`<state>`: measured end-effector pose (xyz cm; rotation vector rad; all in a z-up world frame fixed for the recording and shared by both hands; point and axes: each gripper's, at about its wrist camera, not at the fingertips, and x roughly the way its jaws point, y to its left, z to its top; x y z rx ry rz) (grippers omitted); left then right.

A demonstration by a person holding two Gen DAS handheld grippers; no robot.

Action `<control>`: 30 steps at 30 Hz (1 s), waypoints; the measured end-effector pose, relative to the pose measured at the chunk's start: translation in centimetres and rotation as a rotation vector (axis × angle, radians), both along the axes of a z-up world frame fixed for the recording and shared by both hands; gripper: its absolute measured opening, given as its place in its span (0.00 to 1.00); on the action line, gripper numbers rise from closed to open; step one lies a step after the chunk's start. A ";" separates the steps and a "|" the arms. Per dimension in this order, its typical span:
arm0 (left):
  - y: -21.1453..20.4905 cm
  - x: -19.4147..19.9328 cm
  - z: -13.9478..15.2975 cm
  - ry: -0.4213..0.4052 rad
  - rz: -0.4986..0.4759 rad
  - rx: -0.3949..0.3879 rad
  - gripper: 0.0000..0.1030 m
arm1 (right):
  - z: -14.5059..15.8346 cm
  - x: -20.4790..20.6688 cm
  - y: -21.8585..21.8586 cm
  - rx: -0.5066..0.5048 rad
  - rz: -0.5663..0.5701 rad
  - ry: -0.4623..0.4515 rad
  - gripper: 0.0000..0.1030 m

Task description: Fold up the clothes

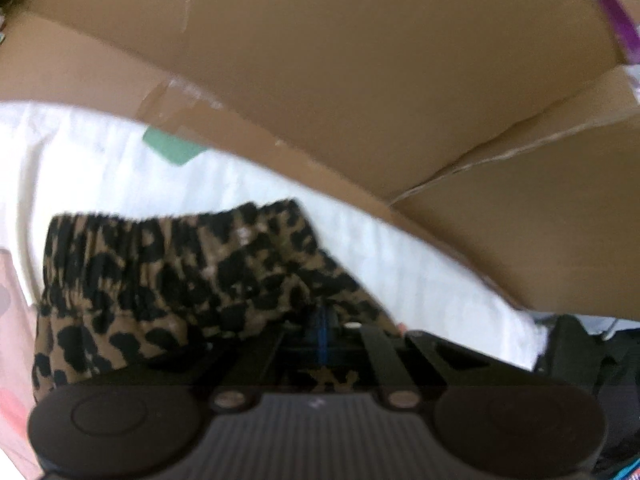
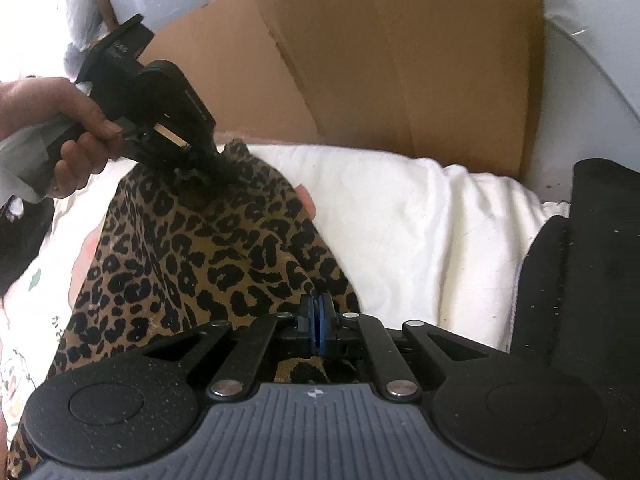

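Together, the two wrist views are showing one leopard-print garment (image 2: 208, 248) being held by both grippers over white bedding (image 2: 400, 216).

From the right wrist view, reading left to right: a bare hand (image 2: 60, 136) is gripping the handle of the left gripper (image 2: 224, 172), whose tips are buried in the far corner of the garment, pinching it. The fabric is draping from there toward the camera. At bottom centre, the right gripper (image 2: 319, 320) is pressing its blue pads (image 2: 310, 318) together on the near edge of the cloth. To the right, bare white bedding is lying open, and a black fabric item (image 2: 592, 272) is sitting at the far right edge. A brown cardboard box (image 2: 360, 72) is standing just behind the bedding.

Only the left wrist view, which is blurred, is showing the garment's gathered elastic waistband (image 1: 168, 232), running across the frame just ahead of the left gripper (image 1: 322, 320). That gripper's blue pads (image 1: 320, 332) are lying closed with leopard fabric bunched around them. A green patch (image 1: 172, 146) is showing on the bedding at upper left, pink fabric (image 1: 14, 320) is lining the left edge, and cardboard is filling the top and right, close over the cloth.
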<state>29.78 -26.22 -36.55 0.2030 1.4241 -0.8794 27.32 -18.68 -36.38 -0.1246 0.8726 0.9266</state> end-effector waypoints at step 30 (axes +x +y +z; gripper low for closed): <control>-2.5 -0.2 3.1 -0.071 -0.166 -0.047 0.32 | 1.4 0.4 -5.1 0.045 -0.196 0.079 0.03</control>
